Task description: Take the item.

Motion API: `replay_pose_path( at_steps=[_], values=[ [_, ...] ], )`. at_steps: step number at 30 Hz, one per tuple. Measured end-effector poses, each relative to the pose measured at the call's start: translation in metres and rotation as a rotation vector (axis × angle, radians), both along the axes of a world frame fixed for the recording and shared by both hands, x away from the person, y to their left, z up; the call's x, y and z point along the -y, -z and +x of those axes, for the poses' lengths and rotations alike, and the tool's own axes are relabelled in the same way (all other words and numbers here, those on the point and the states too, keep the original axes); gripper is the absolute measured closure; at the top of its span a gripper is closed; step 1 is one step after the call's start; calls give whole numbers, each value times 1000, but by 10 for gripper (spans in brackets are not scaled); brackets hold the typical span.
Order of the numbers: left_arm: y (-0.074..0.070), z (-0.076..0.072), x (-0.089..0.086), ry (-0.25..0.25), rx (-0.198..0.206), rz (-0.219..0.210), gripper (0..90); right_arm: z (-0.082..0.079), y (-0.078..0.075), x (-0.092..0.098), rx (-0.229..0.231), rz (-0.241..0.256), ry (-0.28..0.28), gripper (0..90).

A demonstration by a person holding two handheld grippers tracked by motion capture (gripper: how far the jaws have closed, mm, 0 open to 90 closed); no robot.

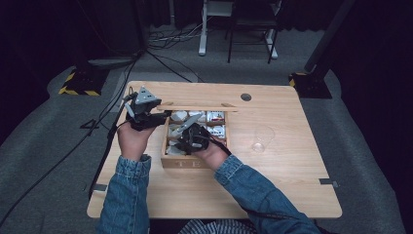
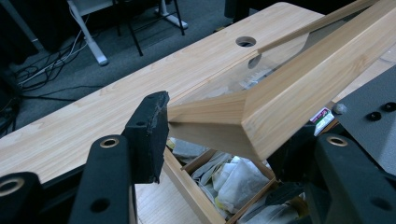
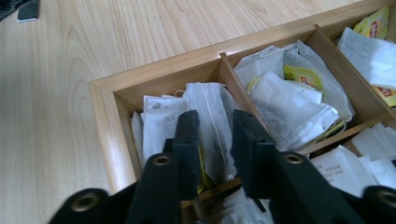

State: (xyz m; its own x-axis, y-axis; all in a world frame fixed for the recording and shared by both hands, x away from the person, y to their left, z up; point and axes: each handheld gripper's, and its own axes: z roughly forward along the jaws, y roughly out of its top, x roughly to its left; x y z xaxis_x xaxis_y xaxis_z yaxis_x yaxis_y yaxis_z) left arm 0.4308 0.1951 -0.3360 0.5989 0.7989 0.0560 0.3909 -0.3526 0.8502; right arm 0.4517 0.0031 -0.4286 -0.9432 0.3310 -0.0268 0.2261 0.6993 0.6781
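A wooden tea box [image 1: 181, 162] sits near the middle of the bench [image 1: 292, 161], its front wall facing the person and its hinged lid [image 1: 199, 107] raised along the far side. The left tool [image 1: 144, 116] holds the lid up by its left corner: in the left gripper view the lid's wooden frame corner [image 2: 243, 121] lies between the two black jaws, which are closed narrowly on it, and a clear pane fills the frame. Below that corner the box's left wall and a compartment of tea bags [image 2: 233, 179] are visible.

The right tool [image 1: 191, 136] is down inside the box, over the near-left compartment. In the right gripper view its jaws stand narrowly apart around a white tea bag [image 3: 212, 126], one jaw on each side; whether they press it firmly I cannot tell. The box's outer wall [image 3: 105, 135] runs just beside the left jaw and a thin divider [image 3: 236, 84] just beyond the right jaw, so sideways room is tight.

A clear plastic cup [image 1: 263, 139] stands upright to the right of the box, well apart from it, with bare bench around it up to the right and near edges.
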Motion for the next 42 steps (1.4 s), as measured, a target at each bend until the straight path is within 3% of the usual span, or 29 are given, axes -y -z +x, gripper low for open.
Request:
replay_pose_path(
  at_steps=[6, 13, 20, 34, 42],
  values=[
    [0, 0, 0, 1, 0, 0, 461, -2, 1, 0, 37, -21, -18, 871],
    [0, 0, 0, 1, 0, 5, 454, -6, -5, 3, 73, -7, -28, 883],
    [0, 0, 0, 2, 0, 6, 454, -13, -21, 7, 97, 25, -34, 885],
    [0, 1, 0, 5, -3, 5, 452, -22, -42, 25, 71, 103, -40, 884],
    [0, 1, 0, 6, -4, 5, 451, -31, -54, 48, 74, 141, -24, 884]
  ],
)
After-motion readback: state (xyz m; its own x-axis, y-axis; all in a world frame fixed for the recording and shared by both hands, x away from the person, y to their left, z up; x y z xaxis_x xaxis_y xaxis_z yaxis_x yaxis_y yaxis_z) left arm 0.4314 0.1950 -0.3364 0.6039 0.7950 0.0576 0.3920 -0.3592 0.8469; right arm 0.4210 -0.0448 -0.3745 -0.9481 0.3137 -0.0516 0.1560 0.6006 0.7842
